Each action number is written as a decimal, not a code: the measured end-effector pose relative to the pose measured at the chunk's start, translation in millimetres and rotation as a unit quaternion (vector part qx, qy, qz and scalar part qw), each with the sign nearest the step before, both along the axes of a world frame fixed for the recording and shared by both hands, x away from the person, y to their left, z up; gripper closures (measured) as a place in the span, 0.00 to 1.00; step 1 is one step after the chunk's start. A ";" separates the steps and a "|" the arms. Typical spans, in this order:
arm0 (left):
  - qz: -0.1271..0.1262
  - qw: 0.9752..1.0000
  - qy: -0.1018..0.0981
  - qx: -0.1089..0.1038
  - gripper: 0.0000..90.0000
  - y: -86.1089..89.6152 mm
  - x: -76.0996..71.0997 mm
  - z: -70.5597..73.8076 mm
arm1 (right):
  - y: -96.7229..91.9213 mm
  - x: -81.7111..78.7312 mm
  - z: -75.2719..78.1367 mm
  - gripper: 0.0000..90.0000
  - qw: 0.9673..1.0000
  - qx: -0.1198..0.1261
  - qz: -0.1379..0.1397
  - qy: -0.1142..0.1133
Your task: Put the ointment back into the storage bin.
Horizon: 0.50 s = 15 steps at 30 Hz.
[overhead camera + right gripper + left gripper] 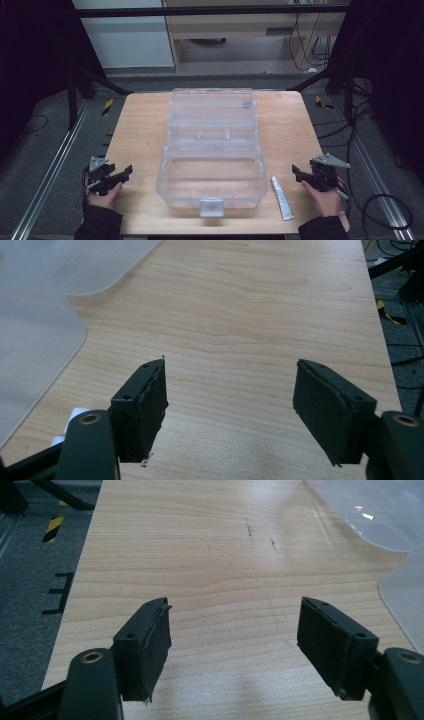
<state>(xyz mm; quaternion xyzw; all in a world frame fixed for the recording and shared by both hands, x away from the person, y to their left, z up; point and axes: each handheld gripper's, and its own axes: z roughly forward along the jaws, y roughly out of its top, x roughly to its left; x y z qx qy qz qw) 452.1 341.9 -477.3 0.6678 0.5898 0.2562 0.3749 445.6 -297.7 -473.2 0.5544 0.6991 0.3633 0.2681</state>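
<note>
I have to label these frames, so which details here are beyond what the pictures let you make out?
- Print on the tube: too small in the high view.
- The tube in the right gripper view: only a white corner shows, behind the gripper's left jaw.
- Inside of the clear box: glare and see-through walls hide any small contents in the high view.
- The person's forearms: cut off by the bottom edge of the high view.

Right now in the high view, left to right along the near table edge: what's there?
Left tongs → clear plastic box → small white tube → right tongs, both open and holding nothing.
</note>
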 end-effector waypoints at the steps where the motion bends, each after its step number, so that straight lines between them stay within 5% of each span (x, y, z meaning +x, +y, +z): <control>1: 0.000 1.000 -0.001 0.002 0.32 -0.2 -0.2 0.2 | 0.8 0.1 0.7 0.34 1.000 0.000 0.003 0.000; 11: -0.008 1.000 0.005 0.011 0.32 -3.3 -1.1 0.1 | 9.8 -4.6 23.8 0.42 0.999 -0.035 0.011 0.017; 15: -0.011 1.000 0.009 0.013 0.32 -5.3 -0.9 -0.6 | 15.2 -9.0 37.8 0.43 0.999 -0.032 0.021 0.023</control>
